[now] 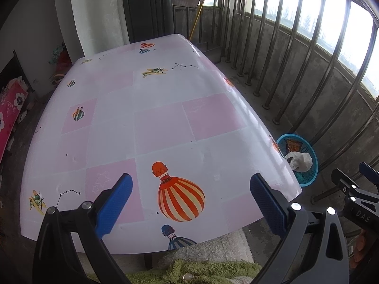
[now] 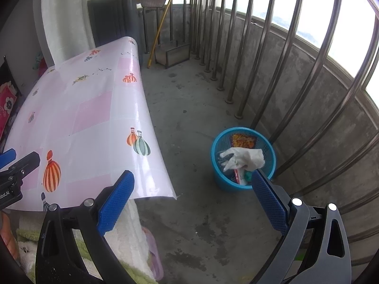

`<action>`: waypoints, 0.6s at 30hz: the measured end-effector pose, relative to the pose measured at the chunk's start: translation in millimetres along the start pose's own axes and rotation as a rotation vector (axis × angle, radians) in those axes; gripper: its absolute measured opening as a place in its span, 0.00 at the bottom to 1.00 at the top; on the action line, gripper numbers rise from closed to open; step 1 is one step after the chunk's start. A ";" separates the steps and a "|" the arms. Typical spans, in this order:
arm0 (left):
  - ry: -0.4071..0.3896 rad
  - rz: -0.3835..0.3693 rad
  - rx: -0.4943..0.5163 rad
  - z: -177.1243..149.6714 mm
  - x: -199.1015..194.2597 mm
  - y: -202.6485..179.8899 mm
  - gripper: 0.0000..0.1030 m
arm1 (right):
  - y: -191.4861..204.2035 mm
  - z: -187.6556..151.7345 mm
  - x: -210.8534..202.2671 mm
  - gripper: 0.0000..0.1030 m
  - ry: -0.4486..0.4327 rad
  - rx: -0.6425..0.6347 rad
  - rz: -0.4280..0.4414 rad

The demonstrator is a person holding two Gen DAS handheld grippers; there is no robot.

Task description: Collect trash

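Table (image 1: pixel 151 123) bare of litter. Trash sits in blue basket (image 2: pixel 219 146) on floor at 3 o'clock of table: white wad (image 2: pixel 244 157), orange wrapper (image 2: pixel 244 140). Left gripper (image 1: pixel 190 203) and right gripper (image 2: pixel 193 201): both spread, empty. Collection looks finished; next, scan the floor for strays.

Both grippers hang side by side, fingers pointing forward and slightly down. The left gripper (image 1: pixel 190 203) has its blue-padded fingers (image 1: pixel 113 203) spread wide, nothing between them. The right gripper (image 2: pixel 191 203) sits just to its right with jaws parted equally wide and empty, and a sliver of the person's hand (image 2: pixel 8 234) shows at the edge.
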State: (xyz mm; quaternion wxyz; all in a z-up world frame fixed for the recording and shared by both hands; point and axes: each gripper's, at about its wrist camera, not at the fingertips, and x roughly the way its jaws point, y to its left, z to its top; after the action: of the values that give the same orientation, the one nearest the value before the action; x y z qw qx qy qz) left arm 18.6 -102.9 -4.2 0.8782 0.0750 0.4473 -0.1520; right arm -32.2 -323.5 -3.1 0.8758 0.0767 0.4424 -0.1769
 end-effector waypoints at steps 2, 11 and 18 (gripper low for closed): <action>-0.001 0.000 -0.002 0.9 0.1 0.5 0.95 | 0.0 -0.1 -0.2 0.92 0.000 -0.001 0.001; -0.007 0.004 -0.019 4.7 -0.4 5.3 0.94 | 1.0 -1.5 -1.1 0.92 -0.001 -0.001 -0.001; -0.011 0.003 -0.027 6.1 -0.9 9.2 0.94 | 1.0 1.7 0.7 0.92 -0.001 -0.010 0.002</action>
State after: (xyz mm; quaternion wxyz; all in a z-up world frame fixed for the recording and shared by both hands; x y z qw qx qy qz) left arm 25.8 -95.6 0.1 0.8818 0.0630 0.4444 -0.1449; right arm -30.2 -323.3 -2.6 0.8766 0.0729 0.4427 -0.1739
